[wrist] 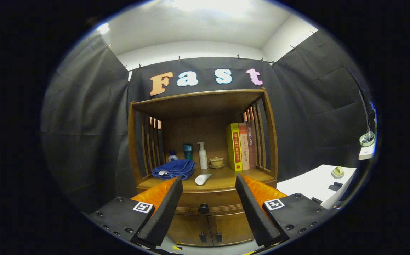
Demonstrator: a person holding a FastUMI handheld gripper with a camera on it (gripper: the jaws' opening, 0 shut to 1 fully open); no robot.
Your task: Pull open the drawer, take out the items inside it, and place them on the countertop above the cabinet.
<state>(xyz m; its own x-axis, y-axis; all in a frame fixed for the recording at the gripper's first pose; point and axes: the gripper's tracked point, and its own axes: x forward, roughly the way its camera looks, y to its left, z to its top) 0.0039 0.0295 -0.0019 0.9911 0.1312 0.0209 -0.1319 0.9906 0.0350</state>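
Gripper [208, 187] is spread wide, fingers well apart, nothing between the pads, touching nothing. It sits in front of the wooden cabinet [205, 156], aimed straight at it.

Drawer [208, 205] is closed, flush w/ the cabinet front, right under the countertop [222, 179]. Its dark round knob [203, 208] shows in the gap between the fingers, approx centred, beyond the tips. What's inside the drawer can't be seen. Below the drawer: two small cabinet doors [208, 230], both closed, each w/ a small dark handle near the middle seam.

On the countertop, relative to the cabinet:
- folded blue towel [174, 169], left front, just beyond the left finger
- white tube [203, 179] lying on its side, front centre, just right of the towel
- white pump bottle [203, 156] upright, centre back
- teal bottle [188, 151] and a small bottle w/ blue band [172, 156], left back, behind the towel
- small lidded cup on a saucer [216, 162], just right of the pump bottle
- row of books [242, 146] upright against the cabinet's right slatted side, yellow one nearest centre

White table [311, 186] stands to the right of the cabinet, w/ a small pale object [337, 172] and a dark flat item [335, 186] on it; too small to tell what they are.
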